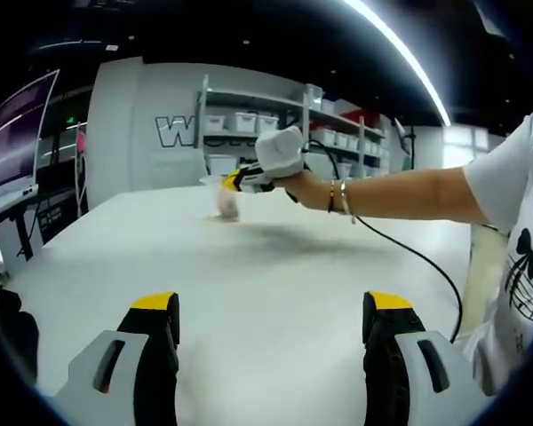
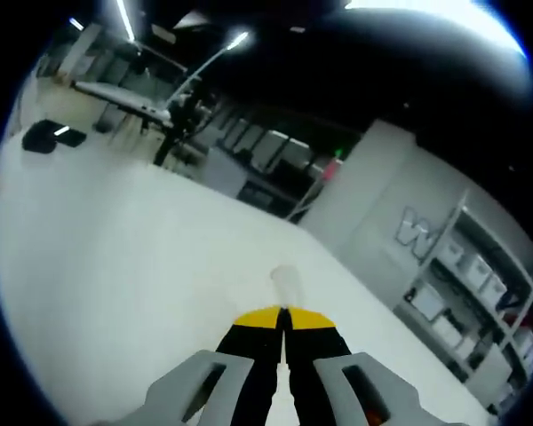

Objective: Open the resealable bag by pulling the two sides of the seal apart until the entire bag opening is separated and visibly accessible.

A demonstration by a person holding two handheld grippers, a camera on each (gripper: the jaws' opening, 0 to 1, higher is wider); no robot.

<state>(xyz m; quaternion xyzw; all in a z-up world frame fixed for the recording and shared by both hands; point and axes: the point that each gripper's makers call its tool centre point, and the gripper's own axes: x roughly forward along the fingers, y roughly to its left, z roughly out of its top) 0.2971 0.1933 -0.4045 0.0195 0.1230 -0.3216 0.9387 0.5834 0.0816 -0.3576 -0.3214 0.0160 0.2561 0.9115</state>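
Item 1, your left gripper (image 1: 273, 330): one, seen in the left gripper view with two yellow-tipped jaws rising at 7 and 5 o'clock, spread wide, nothing but bare table between them.

Item 2, your right gripper (image 2: 284, 317): one. In the right gripper view its two jaws rise from 6 o'clock with yellow tips pressed together. The same tool appears in the left gripper view (image 1: 249, 177) at about 12 o'clock, carried by your hand (image 1: 300, 185), its tip at the top of the bag.

Item 3, resealable bag (image 1: 227, 202): one, small, pale and translucent, standing out on the table just left of centre in the left gripper view. In the right gripper view it (image 2: 286, 281) shows just beyond the closed tips, toward 12 o'clock; the tips appear to pinch its near edge, though the contact itself is hidden. Whether its seal is parted you cannot tell.

Item 4, table (image 1: 249, 284): one, white, broad.

Item 5, cable (image 1: 409, 250): one, black, running from your hand toward 4 o'clock.

Item 6, bracelets (image 1: 338, 196): two, thin, on your wrist.

Item 7, shelving (image 1: 275, 124): one unit at the back wall, holding several white bins; the number is too small to count
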